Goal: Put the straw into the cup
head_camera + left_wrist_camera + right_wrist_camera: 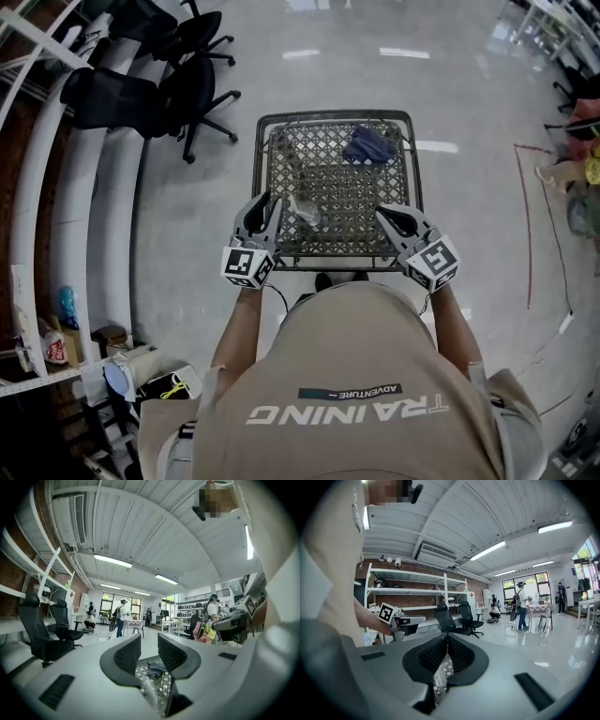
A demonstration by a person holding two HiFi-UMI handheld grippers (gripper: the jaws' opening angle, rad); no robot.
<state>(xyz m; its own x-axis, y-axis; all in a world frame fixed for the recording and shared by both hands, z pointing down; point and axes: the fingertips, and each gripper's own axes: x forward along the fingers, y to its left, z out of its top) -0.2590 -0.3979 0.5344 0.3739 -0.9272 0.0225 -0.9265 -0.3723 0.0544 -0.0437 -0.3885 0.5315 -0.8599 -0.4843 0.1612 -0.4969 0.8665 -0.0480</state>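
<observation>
A clear plastic cup (304, 210) stands on the metal mesh table (349, 246), near its front left part. In the left gripper view the cup (151, 692) shows as a pale blur below the jaws. I cannot make out a straw in any view. My left gripper (266, 210) hangs just left of the cup, above the table, open, with nothing between its fingers (127, 654). My right gripper (387, 217) is over the table's front right edge, jaws closed together at the tips (447, 640), holding nothing that I can see.
A dark blue cloth (369, 145) lies on the table's far right part. Black office chairs (178, 89) and white shelving (56, 187) stand to the left. A red line (527, 225) marks the floor at right. People stand far off in the room.
</observation>
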